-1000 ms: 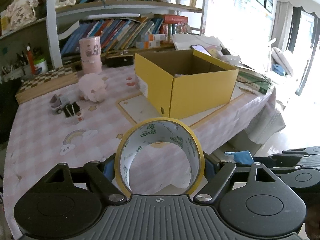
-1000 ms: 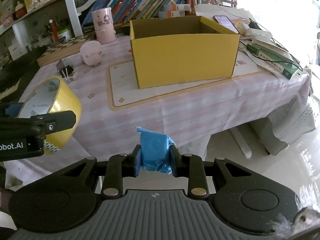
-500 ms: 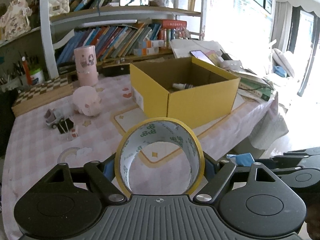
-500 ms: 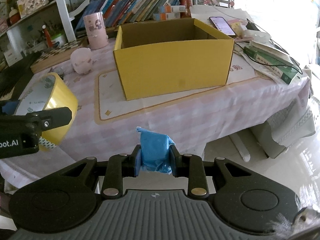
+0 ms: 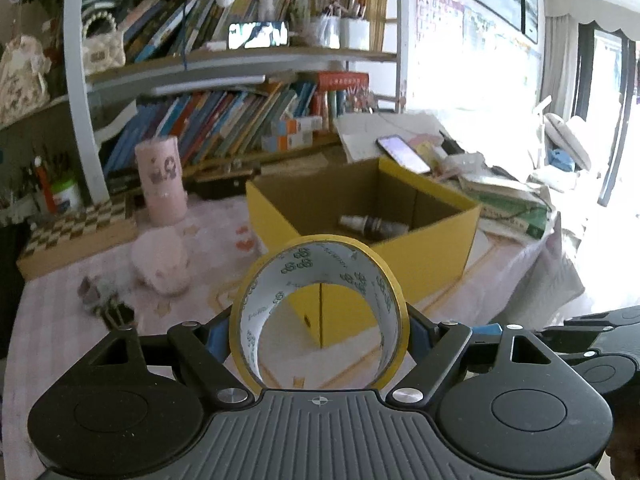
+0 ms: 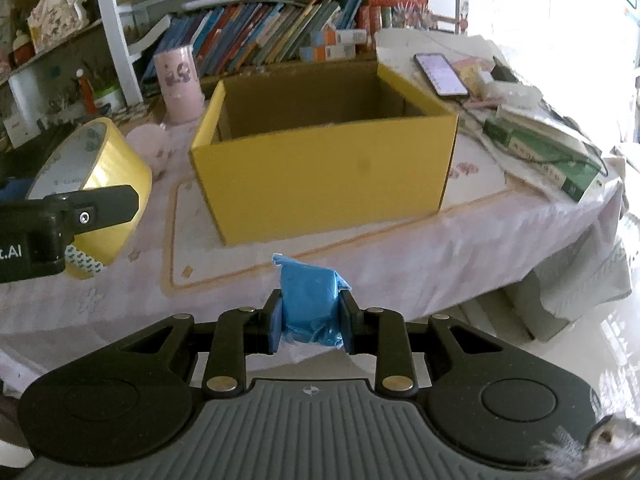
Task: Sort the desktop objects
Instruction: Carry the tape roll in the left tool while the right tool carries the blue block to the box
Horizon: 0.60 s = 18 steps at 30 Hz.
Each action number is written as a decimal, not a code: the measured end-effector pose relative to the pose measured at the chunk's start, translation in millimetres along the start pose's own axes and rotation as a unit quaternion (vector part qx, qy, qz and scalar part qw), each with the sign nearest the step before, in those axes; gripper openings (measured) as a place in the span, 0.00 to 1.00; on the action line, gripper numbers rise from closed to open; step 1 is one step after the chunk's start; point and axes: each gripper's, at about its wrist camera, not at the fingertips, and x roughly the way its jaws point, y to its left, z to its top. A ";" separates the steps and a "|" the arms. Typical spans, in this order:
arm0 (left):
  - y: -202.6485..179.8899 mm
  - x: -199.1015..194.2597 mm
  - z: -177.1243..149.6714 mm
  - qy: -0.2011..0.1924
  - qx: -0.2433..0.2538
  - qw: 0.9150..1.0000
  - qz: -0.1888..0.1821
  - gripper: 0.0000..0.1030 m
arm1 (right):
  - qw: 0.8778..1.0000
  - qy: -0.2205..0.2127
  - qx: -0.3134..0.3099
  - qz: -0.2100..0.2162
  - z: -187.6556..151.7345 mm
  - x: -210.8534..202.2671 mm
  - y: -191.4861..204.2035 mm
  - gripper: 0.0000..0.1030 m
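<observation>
My left gripper is shut on a wide roll of yellow tape, held upright in front of the near corner of the open yellow cardboard box. A small dark bottle lies inside that box. In the right wrist view the same tape roll hangs at the left, over the table. My right gripper is shut on a small blue plastic packet, held above the table's front edge, short of the yellow box.
A pink cup, a pink round toy and black binder clips sit left of the box. Behind stand a checkered board and bookshelves. A phone, books and papers crowd the right side.
Both grippers have moved toward the yellow box and a little up, each keeping its load. The box looks larger, and its inside with the bottle has come into the left view.
</observation>
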 end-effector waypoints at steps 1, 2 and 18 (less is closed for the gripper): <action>-2.0 1.7 4.4 -0.005 0.002 1.000 0.001 0.80 | 1.000 -0.004 0.000 0.000 3.4 0.3 -3.3 0.25; -3.4 3.6 8.6 -0.010 0.003 1.000 0.001 0.80 | 1.000 -0.012 -0.001 0.001 8.2 0.4 -6.7 0.25; -39.9 55.2 72.1 -0.065 0.024 0.997 0.036 0.80 | 0.995 -0.095 -0.029 0.021 91.9 16.9 -63.5 0.25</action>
